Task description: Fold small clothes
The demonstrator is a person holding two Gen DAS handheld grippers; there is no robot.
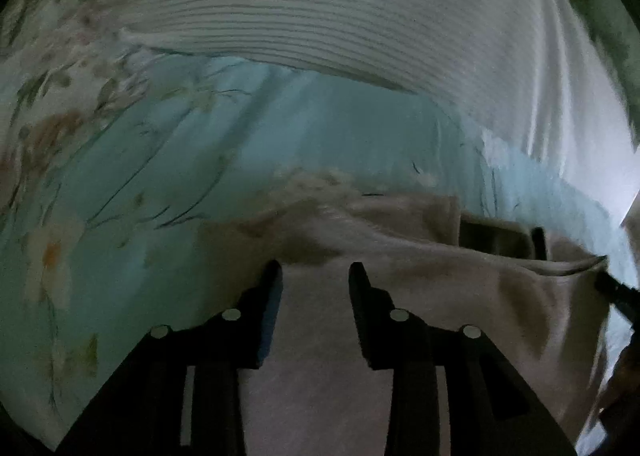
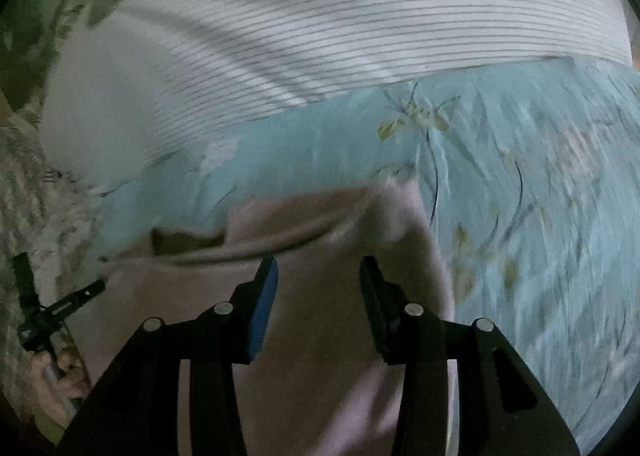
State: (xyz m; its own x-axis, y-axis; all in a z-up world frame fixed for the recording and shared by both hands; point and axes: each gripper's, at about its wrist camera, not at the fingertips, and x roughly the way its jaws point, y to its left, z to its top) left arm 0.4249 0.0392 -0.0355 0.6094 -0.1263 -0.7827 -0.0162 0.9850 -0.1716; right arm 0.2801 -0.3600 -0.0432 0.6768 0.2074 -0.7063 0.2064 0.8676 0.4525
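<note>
**Both claws let go over a fold that may not hold**

We take the pale pink garment (image 1: 420, 276) as our landmark; it lies on the light blue floral sheet (image 1: 200, 160), on the near side of a white striped cloth (image 1: 320, 16) that spreads across the far part of the bed.

Our left gripper (image 1: 316, 276) hangs over the garment with its jaws spread and nothing pinched between them. Our right gripper (image 2: 318, 272) stands the same way over the garment's other end, jaws apart and empty, the cloth passing beneath them. We judge that a fold has just been laid and the cloth released.

What worries us from here:

- The garment's far edge is rumpled, not flat. Towards the right end in the left wrist view a layer gapes open like a pocket (something dark shows inside it, too dim for us to name). If we press the next fold over that, the bulge gets locked in and the result comes out lopsided.
- Knit cloth of this kind probably clings to the pads. A fingertip brushing the top layer could drag it and undo the fold.
- Both views are dim and smeared, so seams and edges are hard to find. We could well pinch two layers where we meant one, or catch the sheet under the garment and pull that up too.
- The striped cloth lies just beyond the garment's far edge; a reach carried too far could snag it instead.
</note>
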